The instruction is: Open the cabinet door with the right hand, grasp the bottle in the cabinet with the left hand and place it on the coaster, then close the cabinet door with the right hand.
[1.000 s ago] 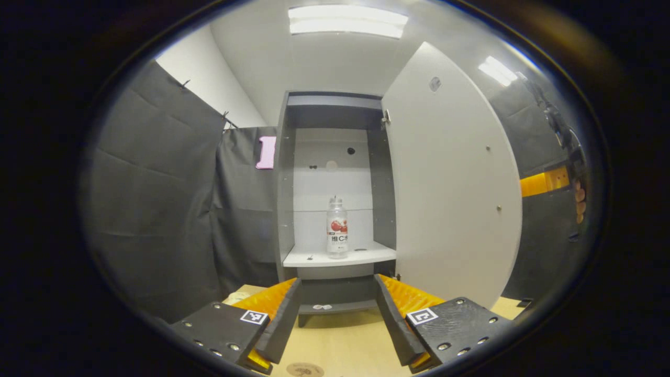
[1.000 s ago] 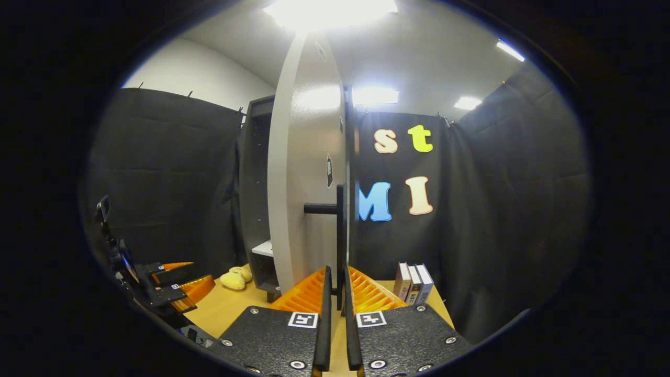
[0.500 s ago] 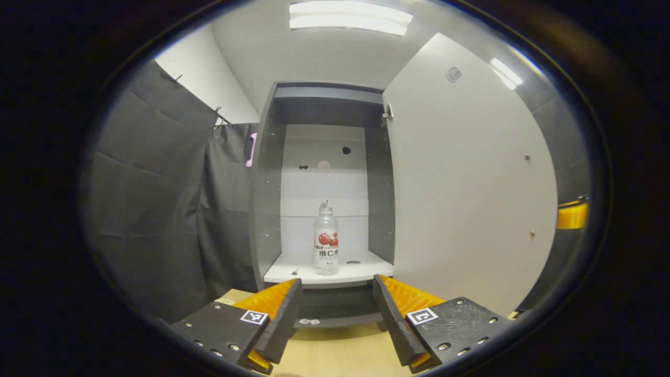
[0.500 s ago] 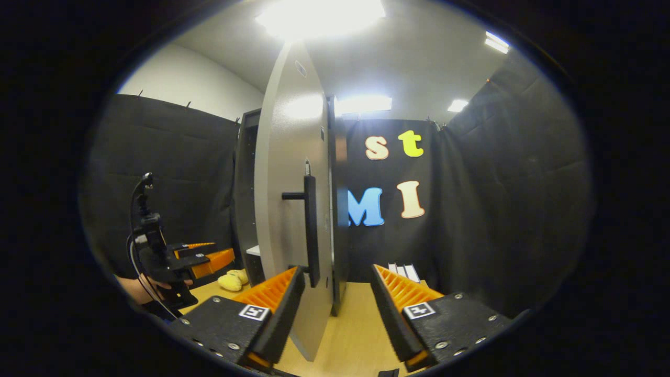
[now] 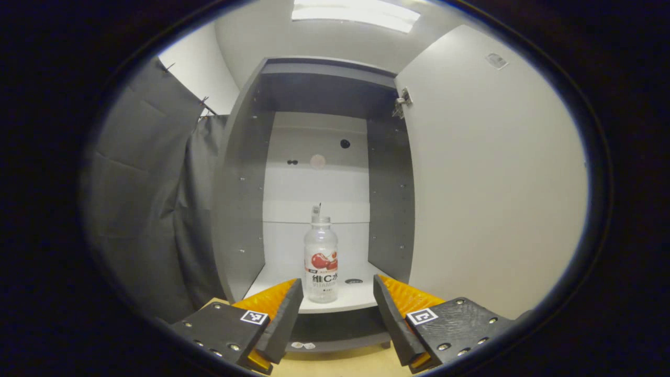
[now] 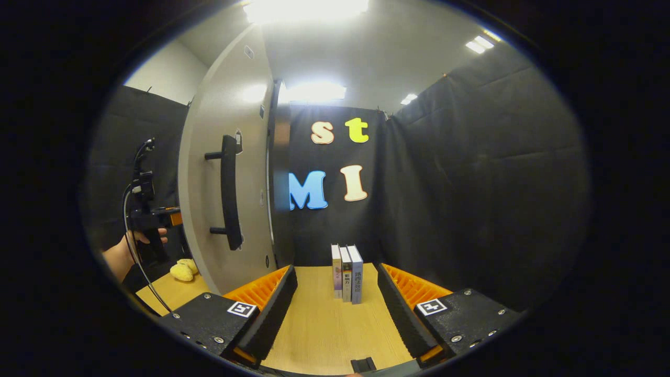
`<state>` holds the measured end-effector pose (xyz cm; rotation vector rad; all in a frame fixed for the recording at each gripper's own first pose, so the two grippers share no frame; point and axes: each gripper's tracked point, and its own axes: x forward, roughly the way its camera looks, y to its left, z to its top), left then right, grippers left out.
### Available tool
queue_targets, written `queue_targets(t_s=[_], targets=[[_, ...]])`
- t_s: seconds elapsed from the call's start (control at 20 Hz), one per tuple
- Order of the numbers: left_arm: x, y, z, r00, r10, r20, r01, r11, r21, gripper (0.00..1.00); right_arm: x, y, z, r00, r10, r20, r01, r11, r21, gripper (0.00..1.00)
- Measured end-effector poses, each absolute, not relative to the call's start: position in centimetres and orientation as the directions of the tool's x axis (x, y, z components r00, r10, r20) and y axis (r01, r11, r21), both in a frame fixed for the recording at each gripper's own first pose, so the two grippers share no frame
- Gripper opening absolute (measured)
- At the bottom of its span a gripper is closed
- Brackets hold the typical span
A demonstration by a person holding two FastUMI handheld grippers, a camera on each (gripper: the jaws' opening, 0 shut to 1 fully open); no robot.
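Note:
In the left gripper view a clear bottle (image 5: 321,261) with a red-and-white label stands upright on the white shelf (image 5: 285,280) of the grey cabinet (image 5: 242,183). My left gripper (image 5: 337,309) is open just in front of the shelf, the bottle a little beyond and between its fingers, not touched. The white door (image 5: 492,178) stands swung open to the right. In the right gripper view my right gripper (image 6: 337,309) is open over the wooden table (image 6: 324,324), with the door (image 6: 209,173) and its black handle (image 6: 229,191) to its left, apart from it.
Three books (image 6: 346,272) stand upright on the table ahead of the right gripper. A yellow soft toy (image 6: 182,270) lies on the table at the left, near a person's hand (image 6: 123,254) holding the other gripper (image 6: 152,217). Black cloth walls surround the booth.
The left gripper has moved closer to the cabinet, and the bottle looms larger. The right gripper has let go of the door handle, opened, and swung right away from the door.

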<state>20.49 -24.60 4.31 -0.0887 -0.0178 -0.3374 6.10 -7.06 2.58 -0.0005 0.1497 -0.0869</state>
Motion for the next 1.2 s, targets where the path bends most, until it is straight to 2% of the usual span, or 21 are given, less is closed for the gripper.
queue_targets(t_s=[0.35,0.4,0.45,0.55,0.6,0.7,0.75,0.85,0.9,1.05,1.1,1.15,1.2], targets=[[28.0,-25.4,2.9,0.944,-0.33,0.013,0.33,0.942,-0.064,0.81,7.0,-7.8,0.5,0.959,-0.197,-0.205,0.204,0.979,0.014,0.95],[29.0,-25.4,2.6,0.944,-0.33,0.012,0.33,0.942,-0.067,0.84,7.2,-7.7,0.3,0.956,-0.205,-0.211,0.213,0.977,0.014,0.95],[29.8,-25.4,2.3,0.943,-0.333,0.009,0.333,0.94,-0.071,0.8,7.4,-7.7,0.0,0.953,-0.213,-0.217,0.221,0.975,0.014,0.95],[31.5,-25.6,1.9,0.941,-0.338,0.01,0.338,0.938,-0.077,0.8,7.7,-7.6,-0.3,0.947,-0.229,-0.227,0.238,0.971,0.012,0.95],[32.2,-25.8,1.7,0.937,-0.348,0.008,0.348,0.934,-0.077,0.84,7.8,-7.5,-0.4,0.944,-0.235,-0.231,0.245,0.969,0.014,0.95],[33.5,-26.2,1.2,0.932,-0.362,-0.005,0.361,0.93,-0.07,0.8,8.1,-7.3,-0.7,0.941,-0.242,-0.238,0.253,0.967,0.017,0.95],[34.0,-26.5,0.9,0.932,-0.363,-0.015,0.362,0.93,-0.061,0.81,8.4,-7.3,-0.9,0.939,-0.245,-0.242,0.256,0.966,0.018,0.92],[35.0,-27.0,0.1,0.928,-0.371,-0.038,0.369,0.929,-0.037,0.84,8.5,-7.1,-1.0,0.936,-0.249,-0.248,0.261,0.965,0.015,0.95],[35.3,-27.1,-0.2,0.93,-0.364,-0.049,0.364,0.931,-0.021,0.8,8.6,-7.0,-1.1,0.935,-0.25,-0.25,0.262,0.965,0.014,0.95],[35.2,-26.8,0.0,0.938,-0.344,-0.049,0.345,0.939,0.007,0.8,9.0,-6.8,-1.1,0.938,-0.244,-0.248,0.254,0.967,0.01,0.95],[35.1,-26.9,0.2,0.935,-0.351,-0.044,0.351,0.936,0.001,0.75,9.1,-6.7,-1.0,0.938,-0.242,-0.247,0.251,0.968,0.009,0.95],[35.0,-26.9,0.3,0.932,-0.359,-0.038,0.359,0.933,-0.007,0.75,9.1,-6.7,-1.1,0.94,-0.238,-0.245,0.248,0.969,0.009,0.95],[34.8,-26.8,0.7,0.931,-0.363,-0.03,0.363,0.932,-0.01,0.8,9.1,-6.7,-1.1,0.942,-0.232,-0.244,0.243,0.97,0.013,0.95]])
